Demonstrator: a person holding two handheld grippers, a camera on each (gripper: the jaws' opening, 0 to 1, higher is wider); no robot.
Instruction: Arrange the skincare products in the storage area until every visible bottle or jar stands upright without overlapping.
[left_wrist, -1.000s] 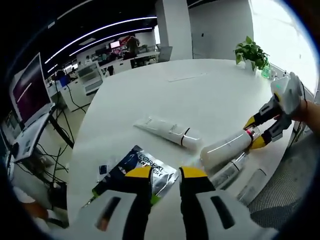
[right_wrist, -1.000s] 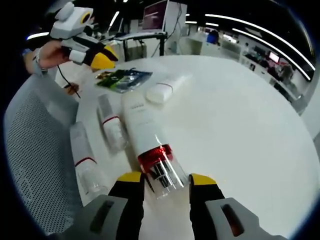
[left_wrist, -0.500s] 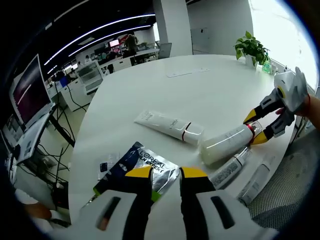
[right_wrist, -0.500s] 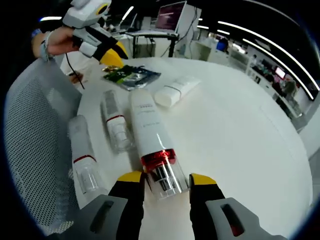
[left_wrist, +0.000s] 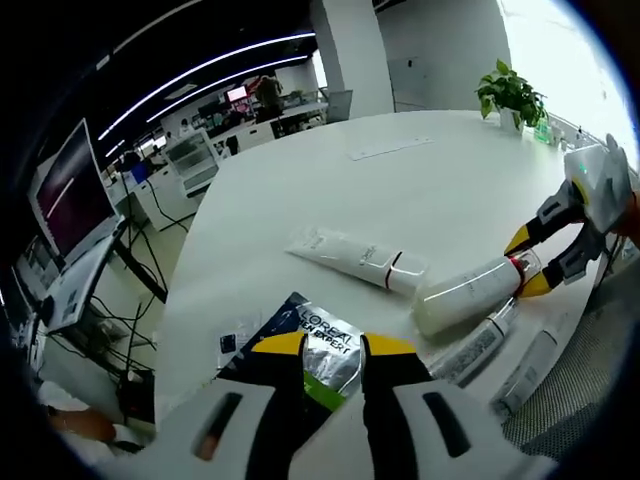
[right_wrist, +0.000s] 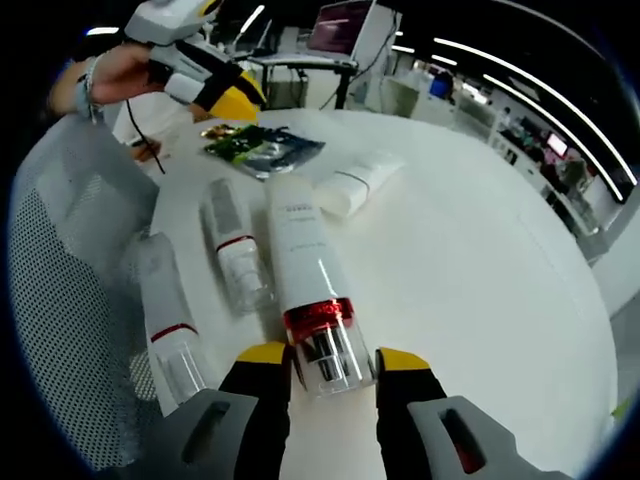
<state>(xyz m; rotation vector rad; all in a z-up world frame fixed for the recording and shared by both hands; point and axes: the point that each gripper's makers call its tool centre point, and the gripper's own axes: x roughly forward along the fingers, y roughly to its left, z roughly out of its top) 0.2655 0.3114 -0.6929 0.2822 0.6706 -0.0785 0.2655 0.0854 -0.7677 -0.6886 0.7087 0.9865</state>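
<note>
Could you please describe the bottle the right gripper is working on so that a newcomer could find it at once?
On the round white table, three bottles lie side by side near the mesh chair. It is the largest bottle, between the right gripper's jaws, with a shiny red band under its clear cap.

Change over the last second: my right gripper's hold on the pump bottle, and its lift.

My right gripper (right_wrist: 320, 362) now has its yellow tips pressed closer against the clear cap of the large white pump bottle (right_wrist: 305, 285), where a second ago a little gap showed on either side. In my left gripper view the bottle (left_wrist: 468, 294) now tilts with its red-banded cap end higher than its base, raised further off the white table (left_wrist: 400, 200) than before. My left gripper (right_wrist: 225, 97), seen in my right gripper view, has moved in over the dark sachet (right_wrist: 262, 148).
</note>
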